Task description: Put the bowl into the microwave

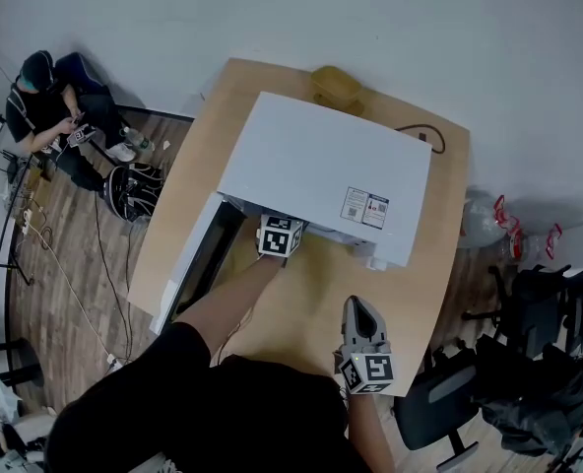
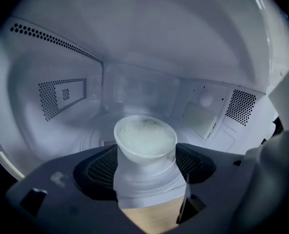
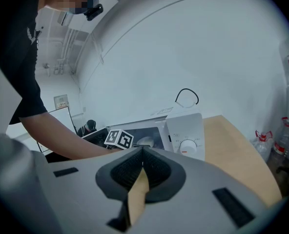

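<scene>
Bowl (image 2: 145, 139) gripped between jaws of left gripper (image 1: 278, 235), pads pressed on both sides of wall below rim. Rim held upward, likely so contents are not spilled. Bowl located just inside microwave (image 1: 321, 166) cavity. Door (image 1: 198, 259) open at left, giving access. Contact with cavity floor cannot be told. Right gripper (image 1: 358, 306) held over bench (image 1: 306, 299), clear of opening, jaws closed on nothing. Set-down and release judged not yet done.

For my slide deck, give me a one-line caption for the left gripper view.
Left gripper holds the white bowl between its jaws inside the microwave cavity.
</scene>
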### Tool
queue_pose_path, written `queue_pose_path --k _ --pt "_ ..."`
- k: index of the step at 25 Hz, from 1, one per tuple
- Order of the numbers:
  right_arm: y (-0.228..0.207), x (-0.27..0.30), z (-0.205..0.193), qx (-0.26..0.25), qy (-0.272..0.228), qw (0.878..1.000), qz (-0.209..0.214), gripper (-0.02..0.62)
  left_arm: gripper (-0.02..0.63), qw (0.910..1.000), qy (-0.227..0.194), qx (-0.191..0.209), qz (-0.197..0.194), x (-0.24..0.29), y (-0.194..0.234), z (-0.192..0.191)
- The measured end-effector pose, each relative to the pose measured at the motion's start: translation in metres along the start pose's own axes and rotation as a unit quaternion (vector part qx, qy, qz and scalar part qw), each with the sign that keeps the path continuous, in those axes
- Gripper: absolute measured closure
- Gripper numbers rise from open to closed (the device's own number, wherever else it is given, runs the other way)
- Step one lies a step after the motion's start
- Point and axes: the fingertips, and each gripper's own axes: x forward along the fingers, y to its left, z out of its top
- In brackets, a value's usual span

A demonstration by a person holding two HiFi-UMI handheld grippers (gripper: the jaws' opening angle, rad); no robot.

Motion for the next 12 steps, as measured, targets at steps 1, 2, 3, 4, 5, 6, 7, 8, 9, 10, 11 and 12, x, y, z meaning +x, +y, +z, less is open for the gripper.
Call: queue_pose_path --k 1,2,3,4,5,6,7,8,9,10,11,12 --pt "-0.001 0.0 0.001 0.001 -0.003 1.0 0.001 0.535 0.238 1.0 0.0 0.001 -0.001 0.001 0.0 0.001" --pt "-0.001 0.0 0.002 0.002 -0.005 1.0 0.001 0.535 0.238 1.0 0.001 0.003 -0.001 0.002 0.0 0.002" --pt "-0.001 -0.001 0.003 0.001 -0.005 1.0 -0.001 0.535 0.238 1.0 0.001 0.005 -0.002 0.001 0.0 0.001" --pt "-0.001 -0.002 0.003 0.003 -0.004 1.0 -0.002 0.535 0.238 1.0 0.0 0.005 -0.004 -0.001 -0.001 0.001" --pt "0.0 -0.003 0.003 0.008 -0.004 1.0 -0.003 0.535 0.238 1.0 0.0 0.004 -0.006 -0.003 -0.002 0.0" --pt "0.001 -0.004 0.003 0.015 -0.005 1.0 -0.003 0.535 0.238 0.9999 0.0 0.005 -0.01 -0.005 -0.003 0.0" --pt "0.002 -0.005 0.003 0.02 -0.006 1.0 -0.004 0.535 0.238 0.9999 0.0 0.008 -0.015 -0.008 -0.006 0.0" --pt "0.003 -0.006 0.002 0.022 -0.007 1.0 -0.006 0.535 0.238 0.9997 -0.001 0.012 -0.02 -0.012 -0.009 0.001" --pt "0.004 -0.008 0.001 0.022 -0.007 1.0 -0.008 0.535 0.238 0.9996 -0.003 0.016 -0.025 -0.017 -0.012 0.002" --pt "0.006 -0.01 0.0 0.02 -0.007 1.0 -0.01 0.535 0.238 0.9994 -0.006 0.017 -0.03 -0.023 -0.015 0.002" --pt "0.009 -0.012 -0.002 0.017 -0.008 1.0 -0.011 0.535 0.238 0.9992 -0.009 0.017 -0.034 -0.029 -0.017 0.002" --pt "0.013 -0.014 -0.002 0.013 -0.008 1.0 -0.011 0.535 0.238 0.9991 -0.013 0.015 -0.038 -0.037 -0.019 0.003"
